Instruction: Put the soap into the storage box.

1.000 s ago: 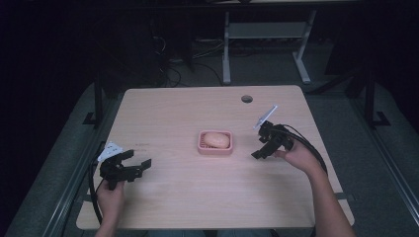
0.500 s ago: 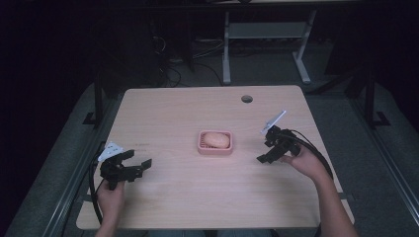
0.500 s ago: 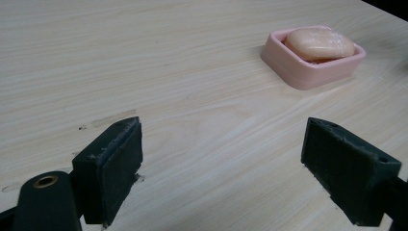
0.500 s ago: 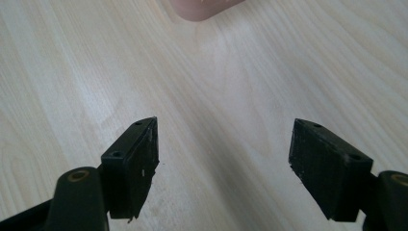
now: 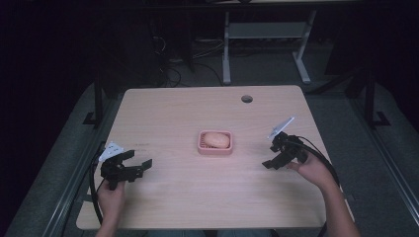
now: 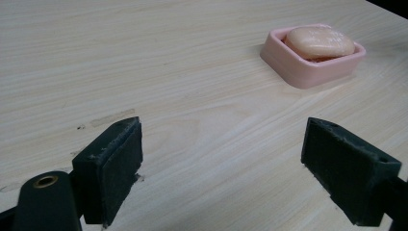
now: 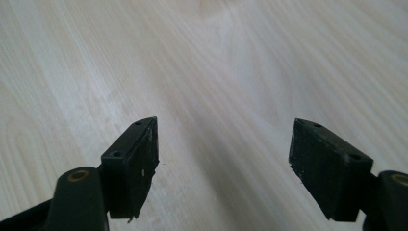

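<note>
Item: soap [image 5: 216, 140] lying in pink dish [image 5: 215, 149], table [image 5: 188, 113] centre. Left gripper [image 5: 141, 163], right gripper [image 5: 269, 157]: both gaping wide, holding nothing. Step: seemingly approaching; next, closing in on dish

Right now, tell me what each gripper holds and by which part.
Nothing is held. The left gripper and right gripper both have open, empty jaws; the soap lies in its dish.

Each hand is carrying a black gripper. The left gripper [image 5: 134, 162] is showing 2 thick black jaws with rough flat pads, a brass ring near the base and a white plate on top. A black cable is trailing from it. The right gripper [image 5: 271, 156] is wearing a grey three-cornered plate, and small screw holes are showing in its jaws. Both forearms are bare.
</note>
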